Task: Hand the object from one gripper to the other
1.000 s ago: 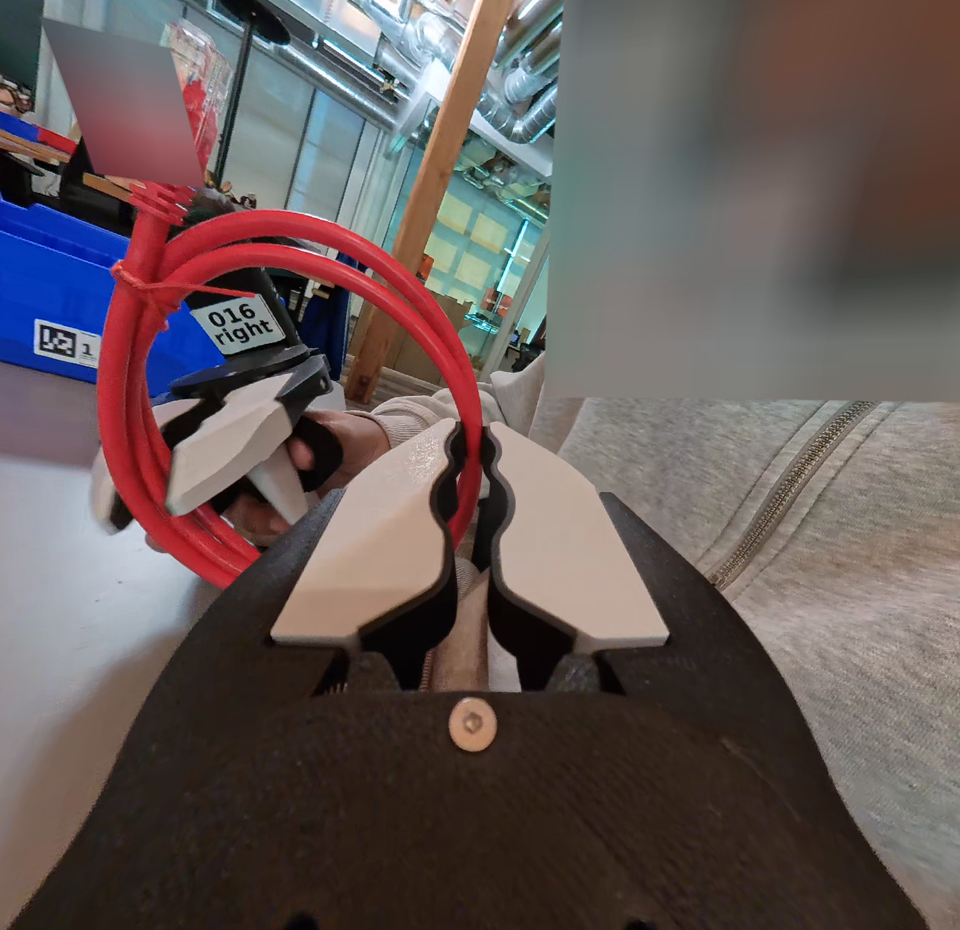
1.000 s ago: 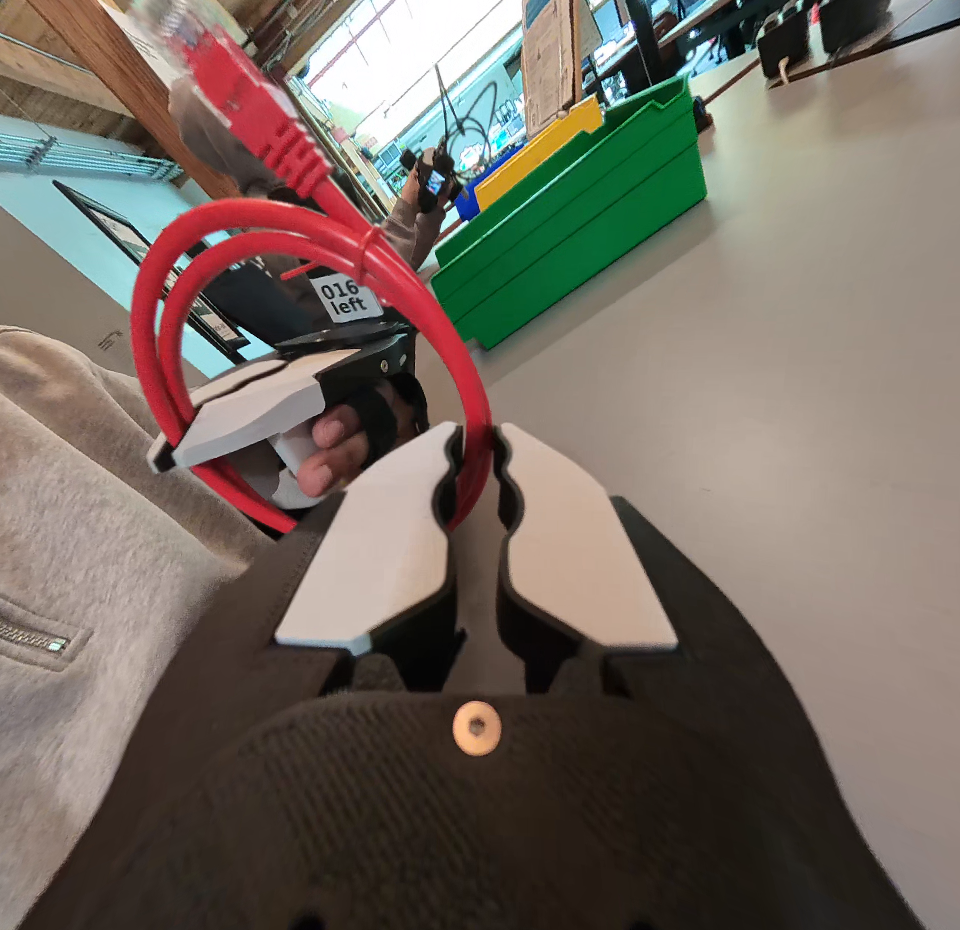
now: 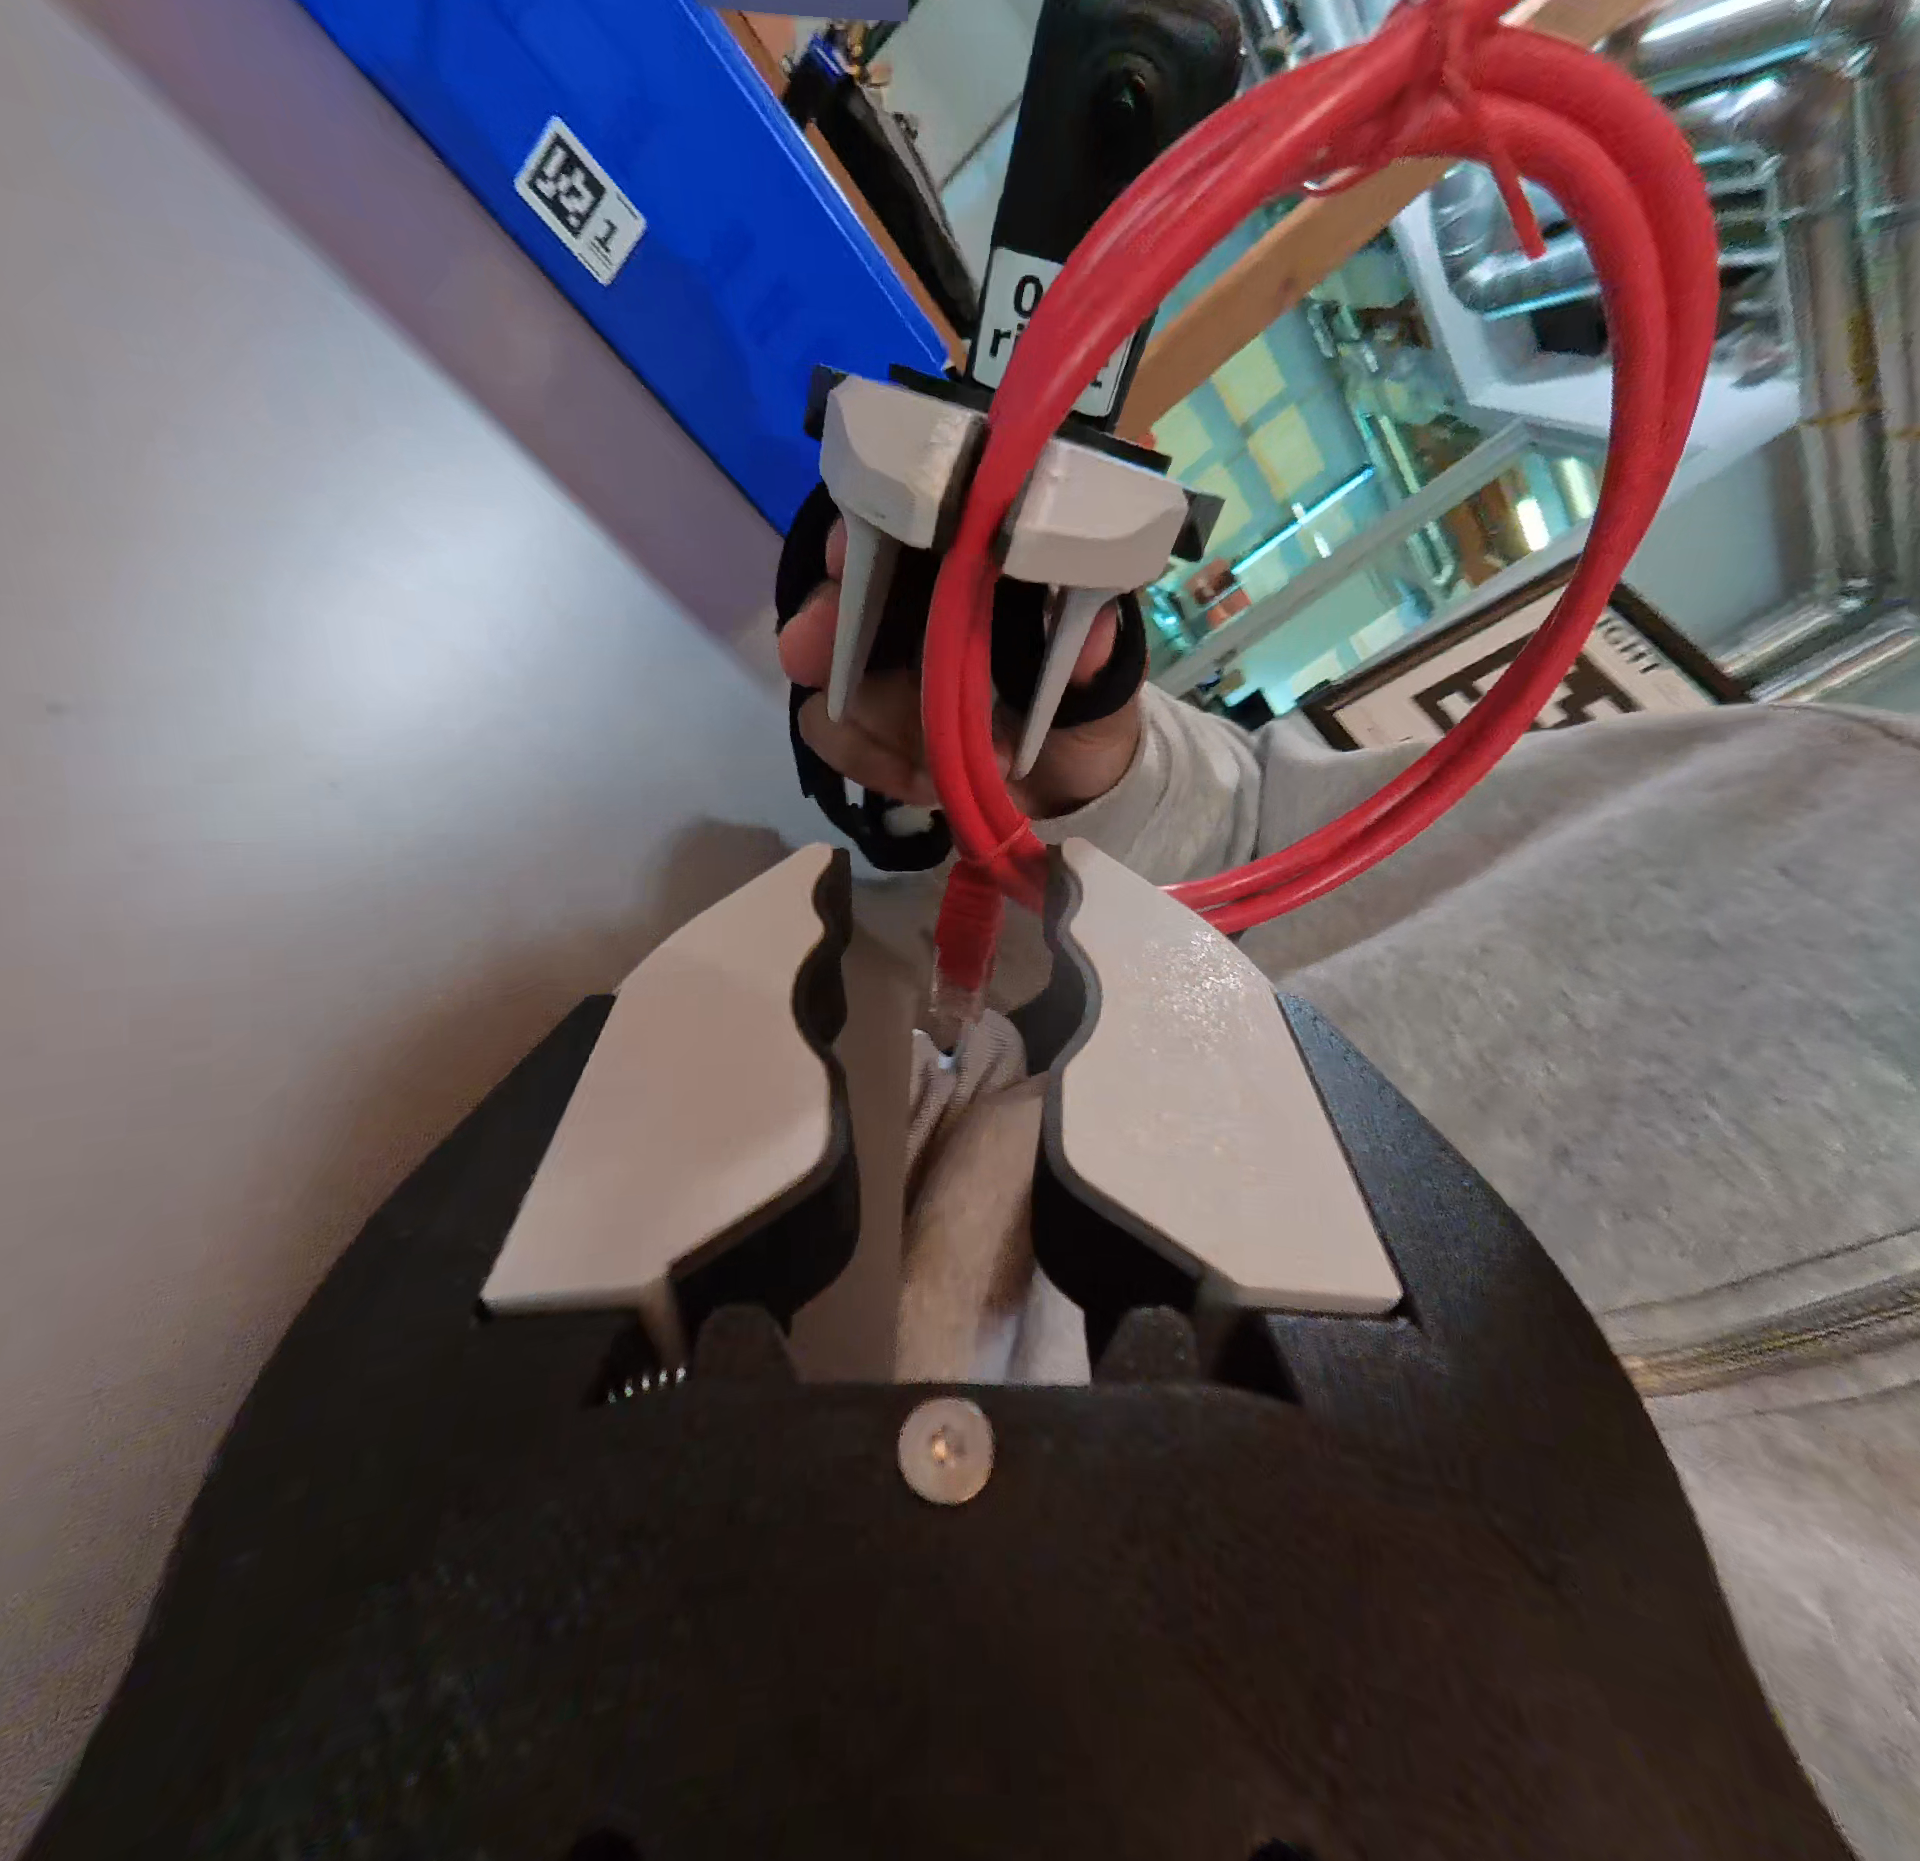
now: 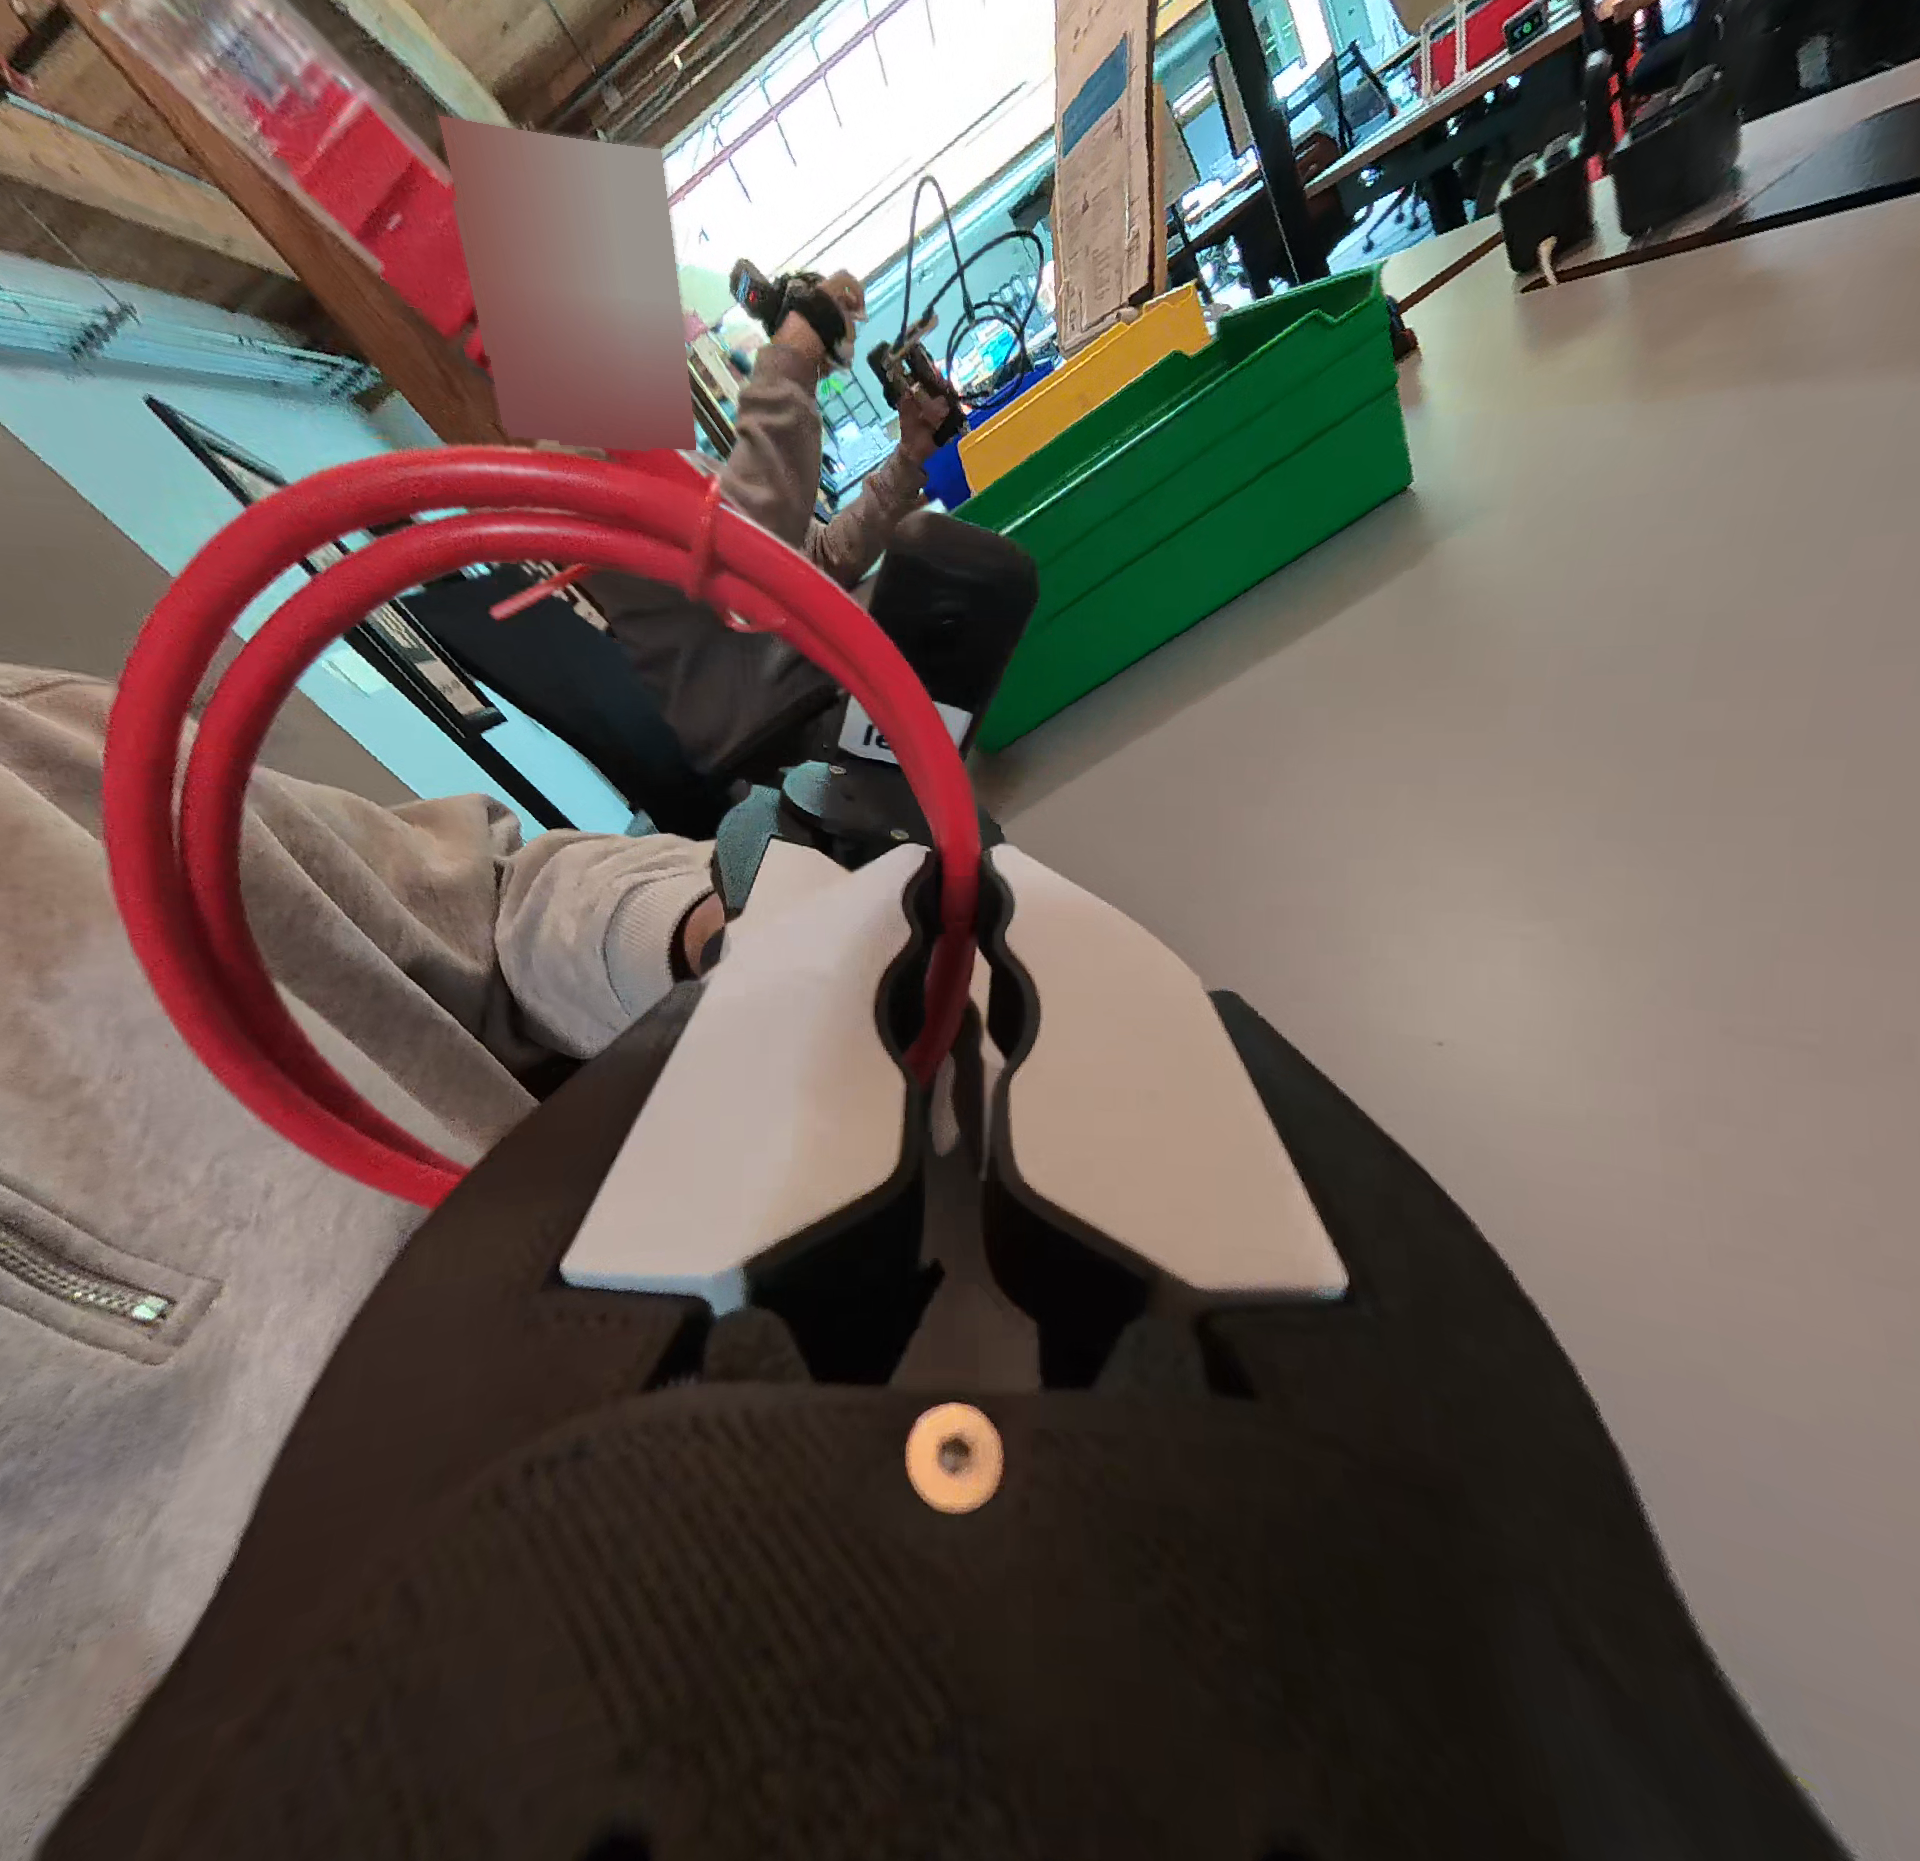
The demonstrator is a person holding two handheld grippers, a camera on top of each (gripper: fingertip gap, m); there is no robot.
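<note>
Behind right tongs point(image 4: 954, 881): left tongs, half-hidden

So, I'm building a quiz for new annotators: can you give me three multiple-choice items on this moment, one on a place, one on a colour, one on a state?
1. Where does the green bin stand?
A. on the table
B. on the floor
C. on a chair

2. What colour is the coiled cable?
A. blue
B. red
C. black

3. How does the left tool stand?
A. shut on the cable
B. shut on nothing
C. open, with the cable's plug hanging between its fingers

Answers:
1 A: in the right wrist view the bin rests on the pale tabletop.
2 B: the coil is red in both views.
3 C: a wide gap shows between its fingers, while the right tool clamps the cable.
</note>
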